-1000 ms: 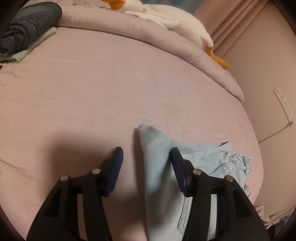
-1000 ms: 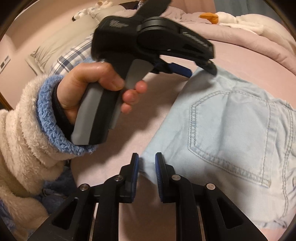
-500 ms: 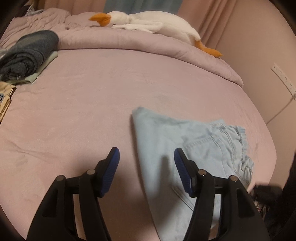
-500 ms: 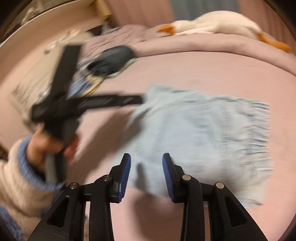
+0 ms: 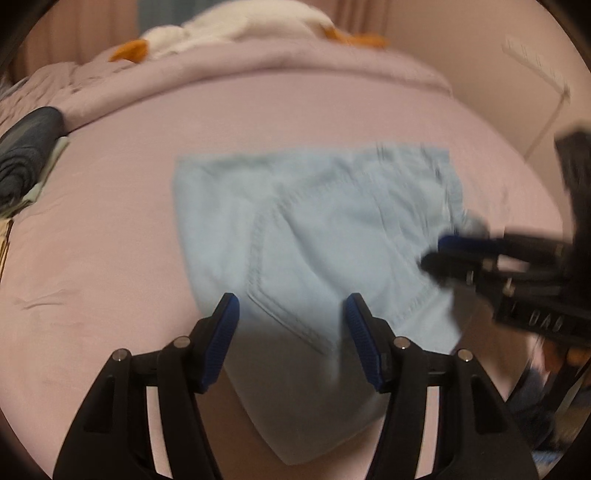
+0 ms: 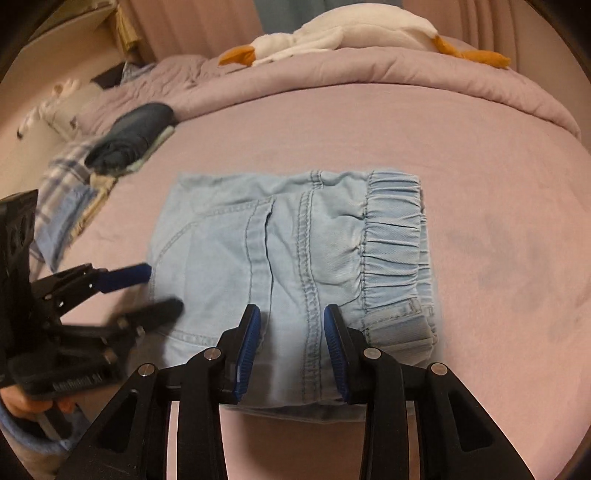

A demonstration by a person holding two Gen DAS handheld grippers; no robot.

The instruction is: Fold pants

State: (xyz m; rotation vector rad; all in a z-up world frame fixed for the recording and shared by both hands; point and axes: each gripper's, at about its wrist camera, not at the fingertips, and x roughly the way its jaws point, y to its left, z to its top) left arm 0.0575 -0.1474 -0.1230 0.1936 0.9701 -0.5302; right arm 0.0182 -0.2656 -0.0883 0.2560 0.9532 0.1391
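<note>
Lying flat in the middle of a pink bed sheet [image 6: 461,129], light blue denim pants [image 6: 288,243] are folded into a compact rectangle, the gathered elastic waistband [image 6: 393,240] along the 3 o'clock edge and a stitched back pocket facing up. Above the edge nearest the camera, the right gripper [image 6: 291,347] hovers with its blue-padded fingers spread apart, gripping nothing. At 9 o'clock of the pants, the left gripper [image 6: 159,288] also stands wide open and empty. Farther off, at 10 o'clock, sits a rolled dark garment [image 6: 136,136]. A white plush goose [image 6: 332,33] rests on the rumpled duvet [image 6: 369,81] at 12 o'clock.
</note>
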